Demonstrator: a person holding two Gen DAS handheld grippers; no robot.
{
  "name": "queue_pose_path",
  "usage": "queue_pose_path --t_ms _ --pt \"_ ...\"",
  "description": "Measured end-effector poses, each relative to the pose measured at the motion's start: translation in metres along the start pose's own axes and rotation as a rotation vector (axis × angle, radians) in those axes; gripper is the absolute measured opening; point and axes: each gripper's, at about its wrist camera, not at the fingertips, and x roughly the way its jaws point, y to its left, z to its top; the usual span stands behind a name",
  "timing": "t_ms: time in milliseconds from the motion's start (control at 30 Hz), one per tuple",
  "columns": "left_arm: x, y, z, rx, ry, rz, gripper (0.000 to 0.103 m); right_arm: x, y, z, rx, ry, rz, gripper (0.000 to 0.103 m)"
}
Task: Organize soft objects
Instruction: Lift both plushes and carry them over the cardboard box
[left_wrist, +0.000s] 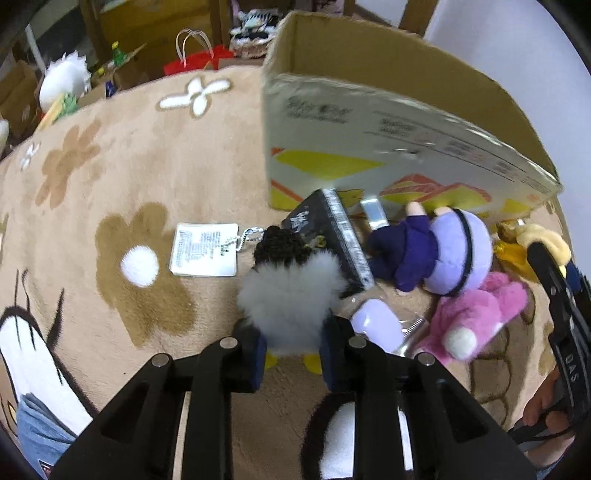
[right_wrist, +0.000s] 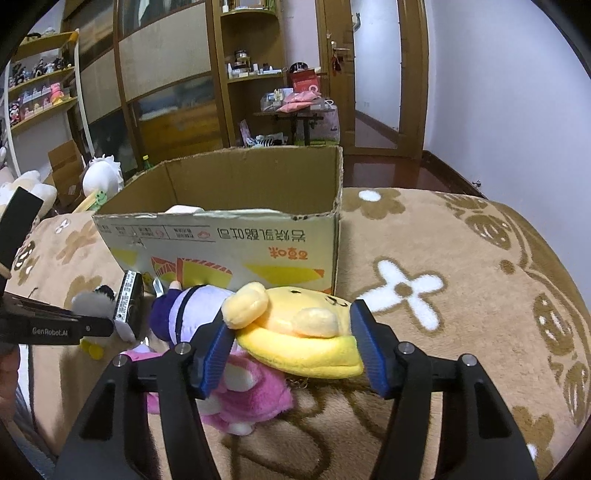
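My left gripper (left_wrist: 293, 356) is shut on a fluffy grey-white plush (left_wrist: 291, 295) with a black curly head, yellow feet and a white tag (left_wrist: 204, 249), low over the beige rug. My right gripper (right_wrist: 291, 354) is shut on a yellow plush (right_wrist: 306, 328) and holds it just above a pink plush (right_wrist: 240, 391). A purple-and-navy doll (left_wrist: 436, 251) lies by the open cardboard box (right_wrist: 236, 236); it also shows in the right wrist view (right_wrist: 184, 310). The pink plush (left_wrist: 476, 317) lies beside it. The right gripper shows at the left wrist view's right edge (left_wrist: 561, 295).
A black box (left_wrist: 332, 236) leans by the cardboard box. A pale lilac packet (left_wrist: 376, 325) lies near my left fingers. The flower-patterned rug (right_wrist: 443, 295) spreads to the right. Shelves, a doorway (right_wrist: 376, 74), bags and more plush toys (left_wrist: 62, 81) stand beyond the rug.
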Motion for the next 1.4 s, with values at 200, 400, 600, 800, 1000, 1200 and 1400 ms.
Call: queue_pose_path --t_ms 200,400,600,800,1000,1200,1400 --pt "-0.029 -0.016 -0.007 0.043 -0.085 0.004 0.022 -0.014 -0.001 0.002 0.009 -0.034 0.001 0.064" --pt "-0.063 -0.026 -0.009 0.049 -0.217 -0.006 0.022 -0.028 0.0 0.005 0.009 -0.066 0.001 0.064" --pt "-0.083 -0.021 -0.007 0.027 -0.313 -0.026 0.022 -0.041 -0.001 0.01 0.014 -0.108 0.009 0.063" --pt "-0.085 -0.014 -0.002 0.019 -0.335 -0.024 0.022 -0.044 0.001 0.011 0.014 -0.114 0.016 0.061" --pt "-0.093 -0.014 0.002 0.038 -0.387 -0.02 0.022 -0.054 0.001 0.016 0.02 -0.153 0.034 0.061" --pt "-0.104 -0.019 0.011 0.066 -0.445 -0.022 0.022 -0.069 0.001 0.024 0.026 -0.21 0.05 0.061" --pt "-0.115 -0.034 0.028 0.13 -0.502 -0.016 0.022 -0.075 0.002 0.037 0.025 -0.259 0.067 0.061"
